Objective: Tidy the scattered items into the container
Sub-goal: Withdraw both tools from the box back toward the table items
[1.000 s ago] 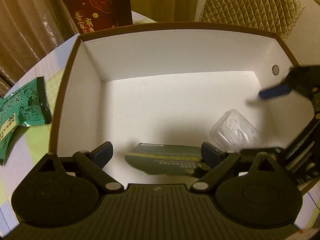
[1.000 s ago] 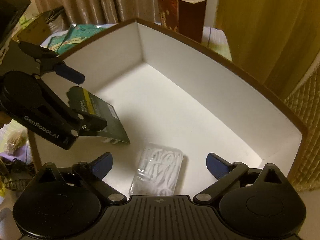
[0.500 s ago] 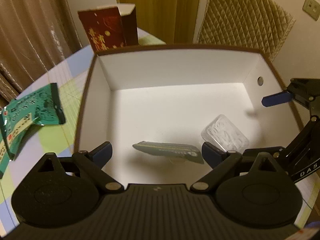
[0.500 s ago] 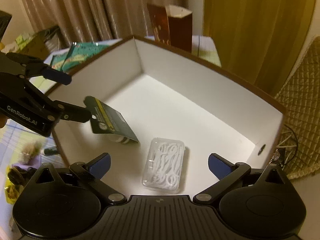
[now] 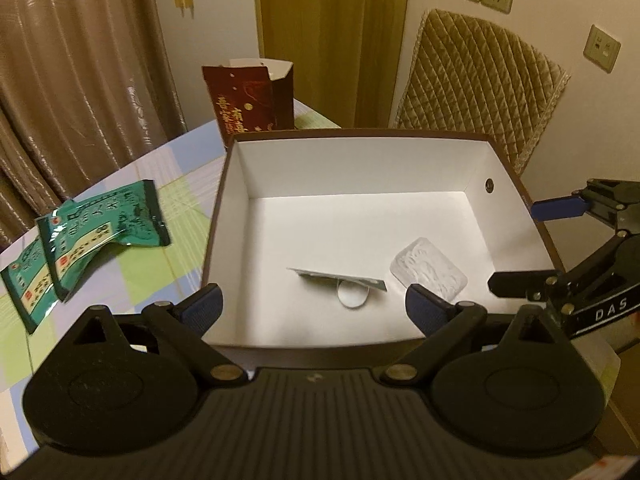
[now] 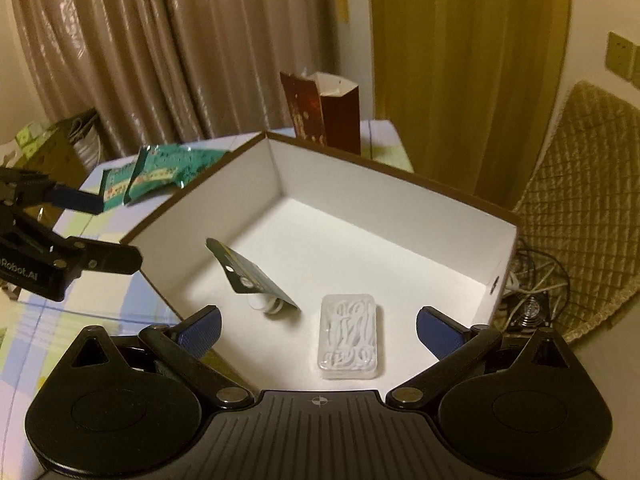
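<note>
Left wrist view.
- Left gripper [image 5: 312,312]: jaws spread wide, nothing between them, hovering over the near wall of the box.
- Right gripper [image 5: 528,248]: seen at the right edge, over the box's right wall; jaws apart, empty.
- Box [image 5: 224,208]: open, brown outside, white inside, on the checked tablecloth [image 5: 120,280]. Contents: two items, both toward the near side of the floor.
- Carded pack [image 5: 340,282]: flat dark card lying tilted over a small round white part. Judged light and stiff.
- Clear plastic case [image 5: 430,274]: lies flat near the right wall, apart from the card. Judged light, rigid, smooth.
- Green packets [image 5: 100,232]: two, overlapping, on the cloth left of the box, outside it; these appear to be the items left to tidy. Judged light, soft and crinkly, with slippery film; best pinched across a flat sealed edge, the upper packet first.
- Red carton [image 5: 248,100]: upright behind the box, top flaps open. Whether it belongs to the task cannot be told.

Right wrist view.
- Right gripper [image 6: 318,330]: jaws wide, empty, above the near corner of the box [image 6: 400,176].
- Left gripper [image 6: 108,232]: at left, beside the box's left wall, jaws parted, empty.
- Clear plastic case [image 6: 349,336]: holds white curled pieces, just ahead of the fingers.
- Carded pack [image 6: 248,276]: propped up, one edge raised.
- Green packets [image 6: 160,172]: beyond the far left wall, on the cloth.
- Red carton [image 6: 324,112]: standing behind the far corner.
</note>
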